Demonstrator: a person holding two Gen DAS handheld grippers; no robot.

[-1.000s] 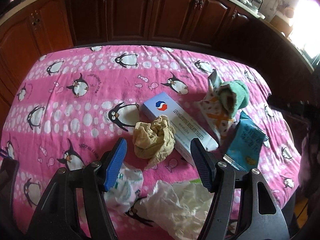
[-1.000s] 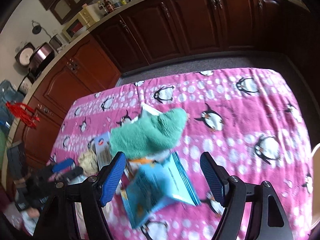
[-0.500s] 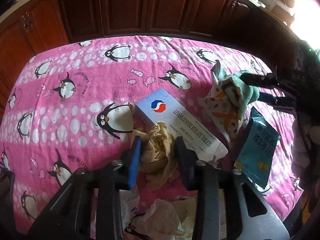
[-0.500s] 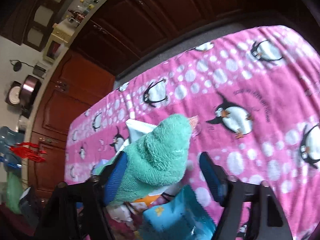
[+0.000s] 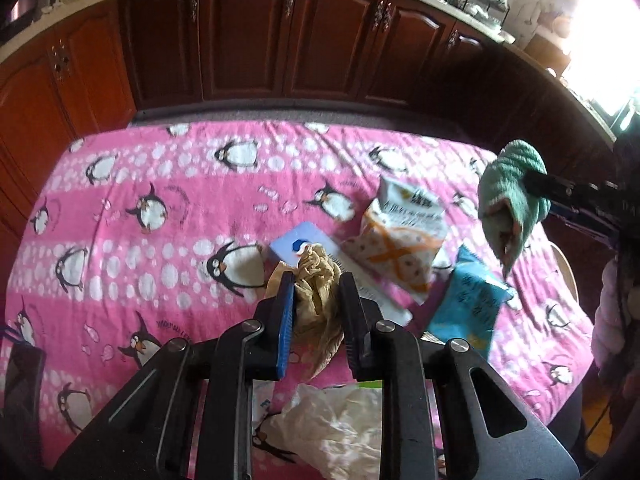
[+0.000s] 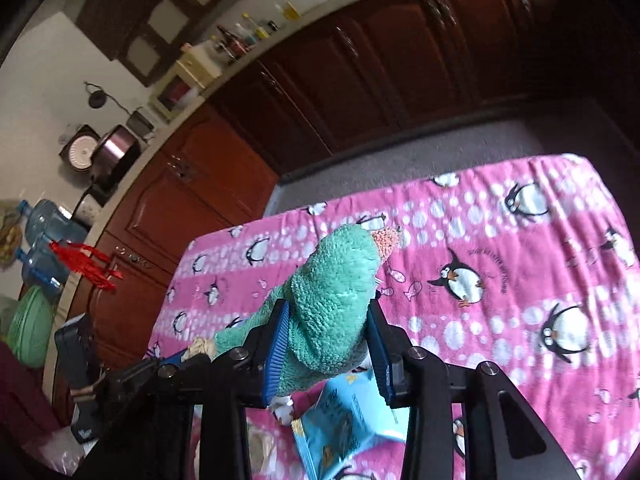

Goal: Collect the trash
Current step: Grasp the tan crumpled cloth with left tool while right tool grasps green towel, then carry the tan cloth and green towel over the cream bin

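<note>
Both tongs loaded: left gripper [image 5: 316, 300] clamped on tan crumpled wad [image 5: 318, 280]; right gripper [image 6: 328, 348] clamped on green fuzzy sock [image 6: 332, 292], lifted off the cloth.

Wad overlaps the blue-white box [image 5: 296, 242]. Orange-white snack bag [image 5: 400, 240] at 1 o'clock of the wad, blue packet [image 5: 468, 304] at 3, white crumpled paper [image 5: 332, 428] at 6. Pink penguin cloth [image 5: 140, 184] bare from 9 to 12, out to its far edge.

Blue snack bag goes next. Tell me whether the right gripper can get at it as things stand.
Probably not yet. The right gripper is shut on the green sock, so its jaws are full. The blue snack bag lies on the blanket just below it, uncovered, so once the sock is dropped the way looks free.
</note>
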